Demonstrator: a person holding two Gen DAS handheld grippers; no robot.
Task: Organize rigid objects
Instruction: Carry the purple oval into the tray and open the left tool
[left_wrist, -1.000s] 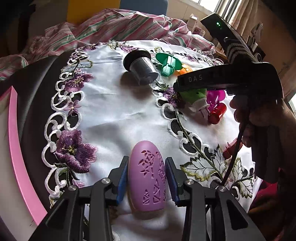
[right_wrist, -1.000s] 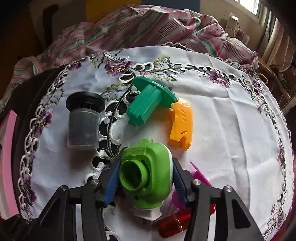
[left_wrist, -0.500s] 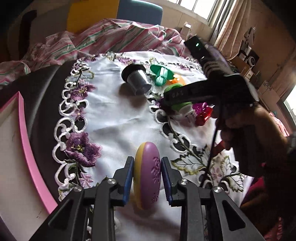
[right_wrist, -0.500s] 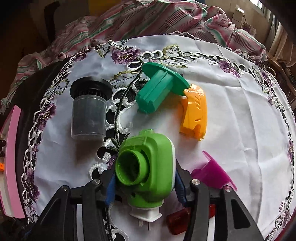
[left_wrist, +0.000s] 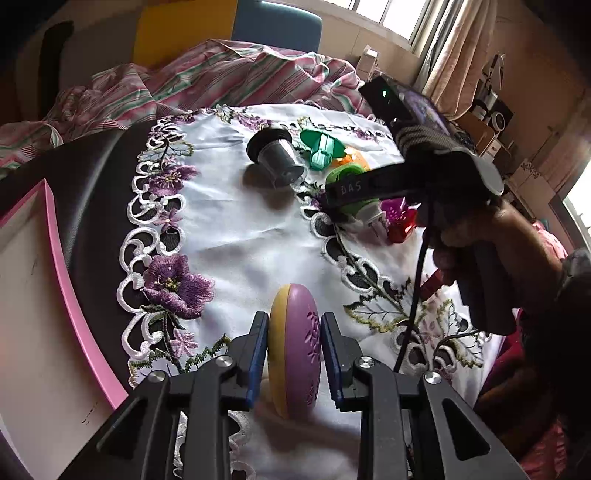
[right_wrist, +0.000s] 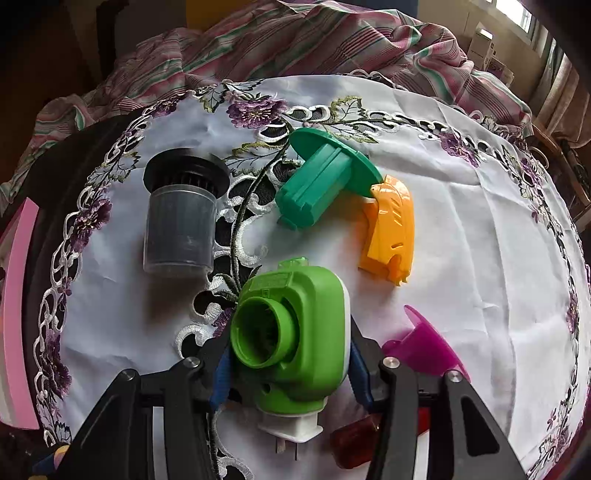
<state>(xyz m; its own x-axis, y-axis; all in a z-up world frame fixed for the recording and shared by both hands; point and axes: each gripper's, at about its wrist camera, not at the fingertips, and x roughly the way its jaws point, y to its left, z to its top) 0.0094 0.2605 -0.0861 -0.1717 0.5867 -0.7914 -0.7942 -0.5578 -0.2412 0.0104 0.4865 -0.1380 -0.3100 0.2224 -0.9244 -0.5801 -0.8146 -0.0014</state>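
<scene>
Left gripper (left_wrist: 294, 341): jaws clamped on the flat sides of a purple-and-yellow oval case (left_wrist: 293, 347), held on edge above the white embroidered cloth (left_wrist: 236, 236); the jaws have just closed in on it. Right gripper (right_wrist: 290, 363): jaws gripping a green plug-in device (right_wrist: 295, 339). Beyond it, at 10 o'clock, a grey cup (right_wrist: 179, 221) on its side; at 12, a teal part (right_wrist: 317, 184); at 1, an orange shell (right_wrist: 389, 229); at 3, a magenta funnel (right_wrist: 424, 347).

On the tablecloth (right_wrist: 461, 236), the canister (right_wrist: 179, 229) lies left of the flanged piece (right_wrist: 317, 188).
</scene>
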